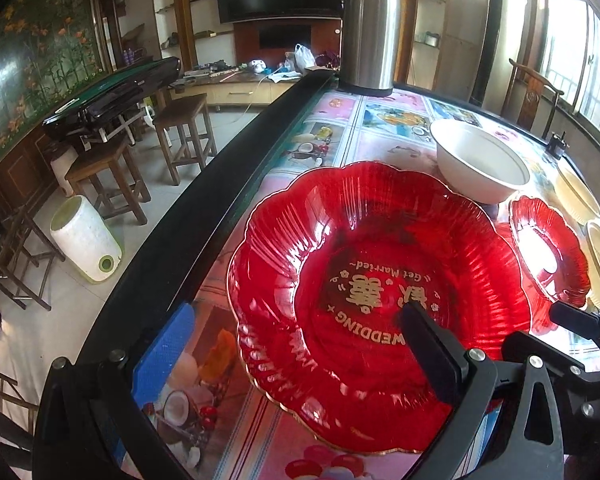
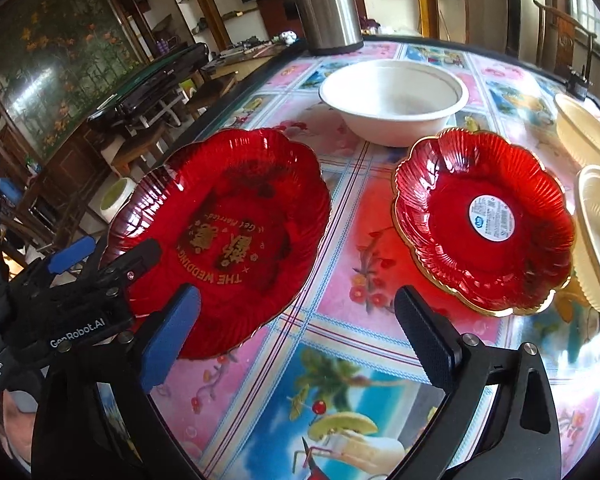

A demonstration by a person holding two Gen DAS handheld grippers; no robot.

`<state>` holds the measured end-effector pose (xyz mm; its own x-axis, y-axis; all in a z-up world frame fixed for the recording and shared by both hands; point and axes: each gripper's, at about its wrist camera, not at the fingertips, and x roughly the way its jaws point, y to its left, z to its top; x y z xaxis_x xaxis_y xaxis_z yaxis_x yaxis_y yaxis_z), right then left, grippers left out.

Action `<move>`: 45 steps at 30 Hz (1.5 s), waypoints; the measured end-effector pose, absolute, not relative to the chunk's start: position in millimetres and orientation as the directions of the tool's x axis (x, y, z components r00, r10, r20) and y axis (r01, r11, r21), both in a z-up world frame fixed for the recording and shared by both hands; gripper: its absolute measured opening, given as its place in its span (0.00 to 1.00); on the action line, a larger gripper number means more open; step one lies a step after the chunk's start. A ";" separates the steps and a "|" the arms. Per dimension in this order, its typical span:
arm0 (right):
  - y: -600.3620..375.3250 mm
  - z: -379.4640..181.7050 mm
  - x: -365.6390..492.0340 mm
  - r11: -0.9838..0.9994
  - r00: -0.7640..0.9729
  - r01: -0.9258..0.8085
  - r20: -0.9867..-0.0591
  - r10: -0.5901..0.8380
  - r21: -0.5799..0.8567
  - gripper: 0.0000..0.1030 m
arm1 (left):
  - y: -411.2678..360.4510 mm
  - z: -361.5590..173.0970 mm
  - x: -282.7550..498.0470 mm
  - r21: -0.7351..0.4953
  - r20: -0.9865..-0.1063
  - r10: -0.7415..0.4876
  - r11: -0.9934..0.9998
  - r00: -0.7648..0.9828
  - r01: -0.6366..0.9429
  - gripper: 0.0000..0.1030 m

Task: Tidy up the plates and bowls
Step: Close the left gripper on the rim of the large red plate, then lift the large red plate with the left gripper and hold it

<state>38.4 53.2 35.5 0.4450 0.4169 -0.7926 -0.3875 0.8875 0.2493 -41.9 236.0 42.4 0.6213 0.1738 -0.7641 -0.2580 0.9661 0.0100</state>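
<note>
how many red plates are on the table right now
2. The large red plate with gold wedding lettering lies near the table's left edge, at the left gripper. The small red plate, with a round sticker, lies to its right.

Left wrist view: low and close over the big red plate (image 1: 380, 304), facing along the counter (image 1: 340, 128) toward the steel flask (image 1: 370, 28). Right wrist view: further right, perhaps slightly higher, facing the same way. Shared: big red plate, small red plate (image 2: 484, 220), white bowl (image 2: 394, 100), flask, room beyond.
</note>
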 end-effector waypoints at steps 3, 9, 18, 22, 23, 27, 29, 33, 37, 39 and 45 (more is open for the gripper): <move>55.9 34.5 44.5 0.884 0.439 -0.388 -0.791 0.426 0.261 0.96 | 238.1 44.6 -42.5 0.019 -0.763 0.178 0.967 0.621 -0.253 1.00; 63.6 31.1 51.6 0.886 0.435 -0.383 -0.795 0.423 0.261 0.93 | 238.4 42.8 -32.9 0.010 -0.785 0.152 0.972 0.600 -0.234 0.99; 65.1 24.1 63.5 0.893 0.432 -0.362 -0.801 0.414 0.267 0.88 | 238.9 40.3 -20.9 -0.021 -0.805 0.115 0.975 0.582 -0.222 0.99; 64.6 17.9 71.7 0.896 0.419 -0.347 -0.809 0.412 0.277 0.84 | 236.1 41.0 -14.3 -0.014 -0.807 0.117 0.976 0.578 -0.218 0.99; 64.2 17.4 73.1 0.896 0.419 -0.345 -0.809 0.412 0.279 0.84 | 235.7 40.7 -13.0 -0.011 -0.808 0.120 0.976 0.577 -0.218 0.99; 64.3 16.9 75.4 0.895 0.420 -0.350 -0.808 0.414 0.276 0.81 | 235.0 39.9 -7.5 -0.007 -0.812 0.126 0.974 0.570 -0.225 0.99; 64.4 17.9 77.2 0.895 0.422 -0.354 -0.807 0.413 0.273 0.80 | 234.0 40.5 -3.9 -0.003 -0.813 0.128 0.975 0.568 -0.223 0.99; 65.8 17.8 79.5 0.894 0.421 -0.359 -0.808 0.412 0.269 0.79 | 233.0 38.6 3.1 -0.002 -0.819 0.128 0.974 0.559 -0.226 0.99; 64.3 13.4 82.6 0.895 0.408 -0.350 -0.814 0.413 0.278 0.78 | 234.1 37.6 5.9 -0.005 -0.826 0.119 0.976 0.551 -0.218 0.99; 63.2 10.9 84.5 0.890 0.397 -0.349 -0.813 0.425 0.295 0.76 | 236.4 37.0 9.2 -0.014 -0.832 0.112 0.975 0.544 -0.222 0.99; 67.7 9.6 89.9 0.875 0.383 -0.370 -0.807 0.449 0.312 0.57 | 240.8 35.3 13.2 -0.025 -0.838 0.108 0.972 0.535 -0.235 0.99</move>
